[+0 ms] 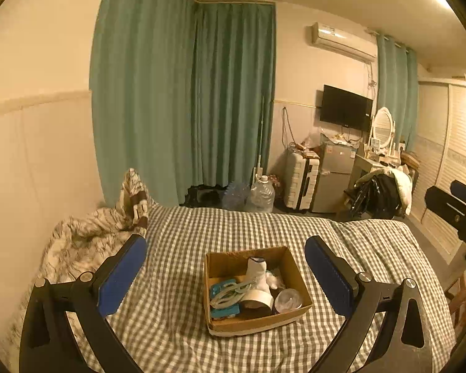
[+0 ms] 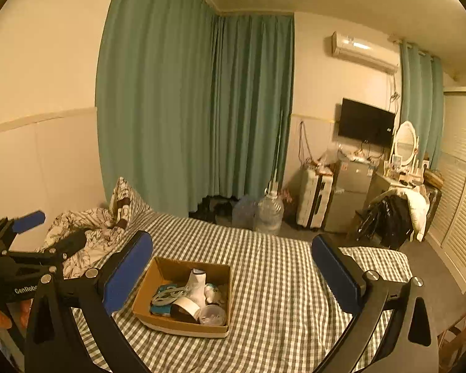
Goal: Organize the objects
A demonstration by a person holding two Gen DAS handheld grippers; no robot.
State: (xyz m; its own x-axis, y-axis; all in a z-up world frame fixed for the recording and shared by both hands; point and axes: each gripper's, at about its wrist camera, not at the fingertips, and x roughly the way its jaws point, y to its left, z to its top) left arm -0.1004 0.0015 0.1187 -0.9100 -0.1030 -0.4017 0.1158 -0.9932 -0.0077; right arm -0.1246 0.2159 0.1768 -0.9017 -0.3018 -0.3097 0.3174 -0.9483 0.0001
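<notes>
An open cardboard box (image 1: pixel 290 264) sits on the checked bed (image 1: pixel 233 227). It holds a white sock (image 1: pixel 258 269), a tape roll (image 1: pixel 259 298), a clear round lid (image 1: pixel 287 300), a teal item (image 1: pixel 220 289) and pale glasses (image 1: pixel 230 292). My left gripper (image 1: pixel 226 259) is open and empty, held above the bed with the box between its fingers. My right gripper (image 2: pixel 232 258) is open and empty, with the box (image 2: pixel 158 267) just inside its left finger. The left gripper also shows at the left edge of the right wrist view (image 2: pixel 51 233).
A crumpled patterned blanket (image 1: pixel 84 242) lies at the bed's left by the wall. Beyond the bed stand water jugs (image 1: pixel 262 194), a suitcase (image 1: pixel 301 183), a small fridge (image 1: pixel 335 177) and a chair with clothes (image 1: pixel 379 192). Green curtains (image 1: pixel 183 99) hang behind.
</notes>
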